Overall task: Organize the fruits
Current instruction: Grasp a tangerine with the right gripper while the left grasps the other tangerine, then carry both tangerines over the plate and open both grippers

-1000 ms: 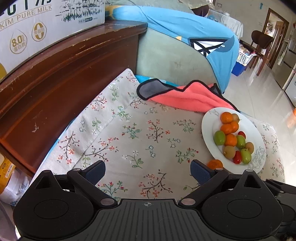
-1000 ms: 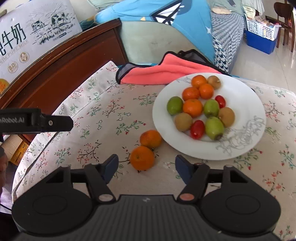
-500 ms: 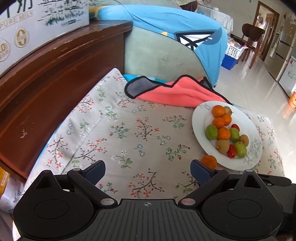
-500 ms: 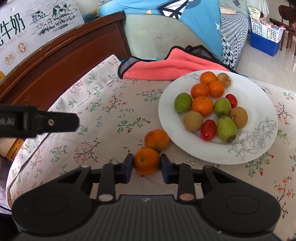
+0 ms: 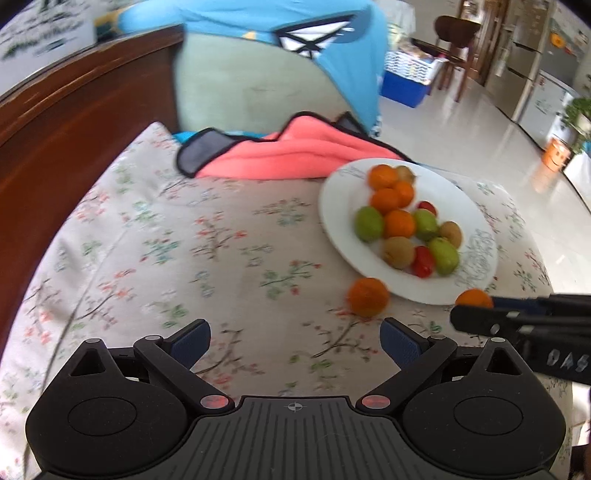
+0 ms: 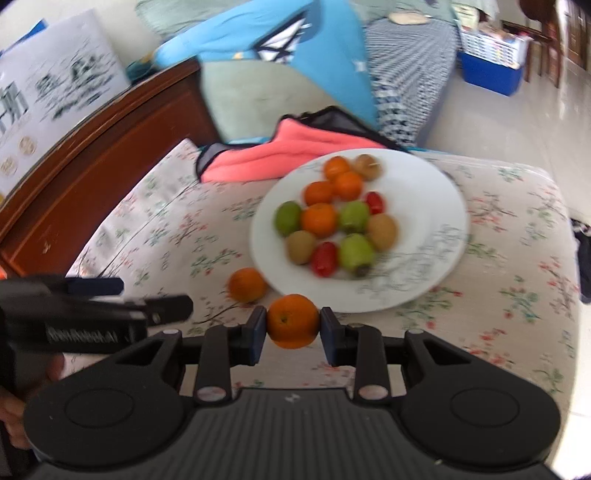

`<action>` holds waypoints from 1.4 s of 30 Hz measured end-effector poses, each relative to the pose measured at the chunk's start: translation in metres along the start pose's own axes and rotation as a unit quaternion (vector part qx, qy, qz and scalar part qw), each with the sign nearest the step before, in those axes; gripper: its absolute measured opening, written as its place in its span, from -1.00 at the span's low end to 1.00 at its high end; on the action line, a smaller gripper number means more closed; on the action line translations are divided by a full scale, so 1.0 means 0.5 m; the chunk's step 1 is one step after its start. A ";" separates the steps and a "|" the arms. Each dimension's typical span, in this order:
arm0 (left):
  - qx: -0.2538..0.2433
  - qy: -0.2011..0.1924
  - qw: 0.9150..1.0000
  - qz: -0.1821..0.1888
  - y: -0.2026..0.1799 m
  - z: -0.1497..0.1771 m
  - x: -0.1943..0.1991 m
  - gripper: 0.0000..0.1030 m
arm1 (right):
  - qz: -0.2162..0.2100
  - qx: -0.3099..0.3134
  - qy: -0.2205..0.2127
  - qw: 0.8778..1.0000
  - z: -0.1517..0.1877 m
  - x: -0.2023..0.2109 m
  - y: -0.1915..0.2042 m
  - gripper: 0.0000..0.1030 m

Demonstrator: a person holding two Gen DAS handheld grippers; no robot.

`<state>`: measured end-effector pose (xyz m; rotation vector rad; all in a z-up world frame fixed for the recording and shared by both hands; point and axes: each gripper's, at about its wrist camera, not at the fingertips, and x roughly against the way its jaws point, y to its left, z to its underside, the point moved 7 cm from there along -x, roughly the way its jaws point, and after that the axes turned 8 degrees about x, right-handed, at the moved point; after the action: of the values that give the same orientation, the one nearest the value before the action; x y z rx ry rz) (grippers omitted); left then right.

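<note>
A white plate (image 6: 417, 280) on the floral cloth carries several oranges, green fruits, brown kiwis and red tomatoes. My right gripper (image 6: 293, 325) is shut on an orange (image 6: 293, 320), held just off the cloth before the plate's near rim. A second orange (image 6: 246, 284) lies on the cloth beside the plate's left edge. In the left wrist view that loose orange (image 5: 367, 296) lies just beyond my open left gripper (image 5: 295, 338), whose jaws hold nothing. The plate (image 5: 336, 206) sits to the right, and the held orange (image 5: 474, 297) shows at the tip of the right gripper (image 5: 480, 314).
A coral towel with dark trim (image 6: 295, 151) lies behind the plate. A dark wooden headboard (image 5: 66, 140) runs along the left, with a milk carton box (image 6: 55, 85) on it. A blue garment (image 5: 295, 33) drapes over a green cushion. Tiled floor lies to the right.
My right gripper closed on the near orange and lifted it off the cloth. My left gripper moved right and lower, bringing the loose orange and the plate closer in its view.
</note>
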<state>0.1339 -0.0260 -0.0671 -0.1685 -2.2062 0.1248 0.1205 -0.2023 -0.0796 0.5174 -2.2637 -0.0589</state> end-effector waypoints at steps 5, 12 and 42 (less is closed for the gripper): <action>-0.033 -0.020 0.999 -0.002 -0.040 -0.001 -0.026 0.91 | 0.008 -0.027 -0.012 1.000 -0.008 0.027 -0.034 -0.40; -0.057 -0.024 0.998 0.022 -0.075 -0.003 -0.058 0.76 | 0.010 -0.052 -0.020 0.998 -0.017 0.048 -0.060 -0.40; -0.050 -0.054 0.996 0.058 -0.083 -0.034 0.001 -0.45 | 0.003 -0.064 -0.026 0.998 -0.034 0.055 -0.070 -0.40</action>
<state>0.1442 -0.0664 -0.0502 -0.3517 -2.3122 0.0897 0.1285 -0.2426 -0.0560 0.4454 -2.2935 -0.2150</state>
